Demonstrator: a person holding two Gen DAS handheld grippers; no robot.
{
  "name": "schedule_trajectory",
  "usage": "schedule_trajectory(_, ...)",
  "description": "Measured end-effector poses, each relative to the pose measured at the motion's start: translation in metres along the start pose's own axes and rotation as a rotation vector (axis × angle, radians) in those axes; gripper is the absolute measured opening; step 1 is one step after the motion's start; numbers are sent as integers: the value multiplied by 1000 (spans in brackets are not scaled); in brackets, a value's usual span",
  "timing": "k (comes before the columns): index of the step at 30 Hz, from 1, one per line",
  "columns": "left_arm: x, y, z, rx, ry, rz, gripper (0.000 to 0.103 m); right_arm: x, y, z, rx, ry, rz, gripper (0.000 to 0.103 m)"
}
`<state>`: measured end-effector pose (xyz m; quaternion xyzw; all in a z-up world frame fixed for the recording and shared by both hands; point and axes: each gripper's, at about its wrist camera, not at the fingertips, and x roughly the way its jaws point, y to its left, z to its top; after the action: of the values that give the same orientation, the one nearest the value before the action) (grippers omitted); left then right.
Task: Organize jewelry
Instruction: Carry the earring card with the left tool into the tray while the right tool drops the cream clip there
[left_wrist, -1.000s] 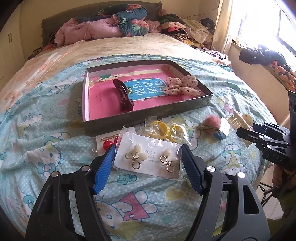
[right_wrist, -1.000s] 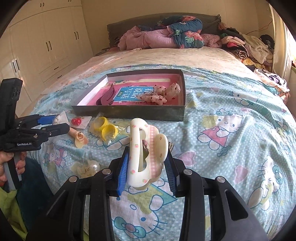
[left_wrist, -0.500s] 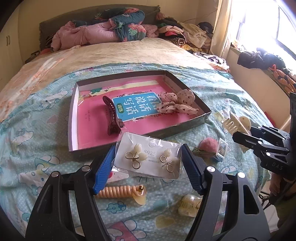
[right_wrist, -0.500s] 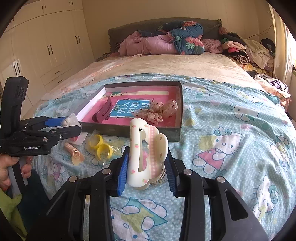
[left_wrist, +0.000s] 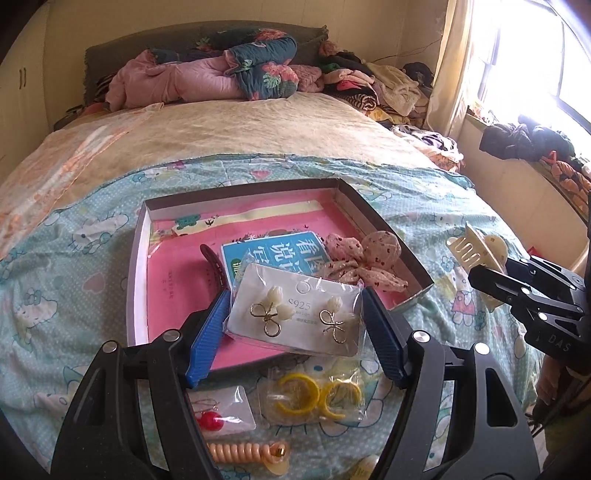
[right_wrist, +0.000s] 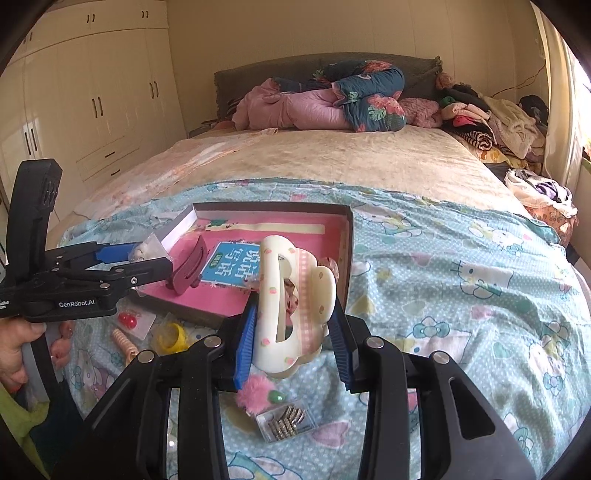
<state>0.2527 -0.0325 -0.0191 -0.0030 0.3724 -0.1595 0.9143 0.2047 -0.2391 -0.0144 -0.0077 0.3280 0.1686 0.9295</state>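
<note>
Left wrist: earring card (left_wrist: 295, 314) now over tray (left_wrist: 138, 258)

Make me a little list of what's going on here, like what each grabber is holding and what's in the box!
place: a bed with a cartoon-cat sheet
left gripper: shut on the earring card, held over the box
right gripper: shut on the cream hair claw, near the box's front edge
box: holds a dark red hair clip, a blue booklet and a dotted bow
still on the sheet: yellow rings, red bead earrings, a coil hair tie, a pink pompom
</note>
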Motion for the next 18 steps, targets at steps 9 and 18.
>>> schedule_trajectory(9, 22, -4, 15, 1, -12, 9, 62, 22, -15, 31, 0, -22, -10, 35)
schedule_trajectory(18, 50, -2, 20, -8, 16, 7, 62, 60, -29, 50, -7, 5, -28, 35)
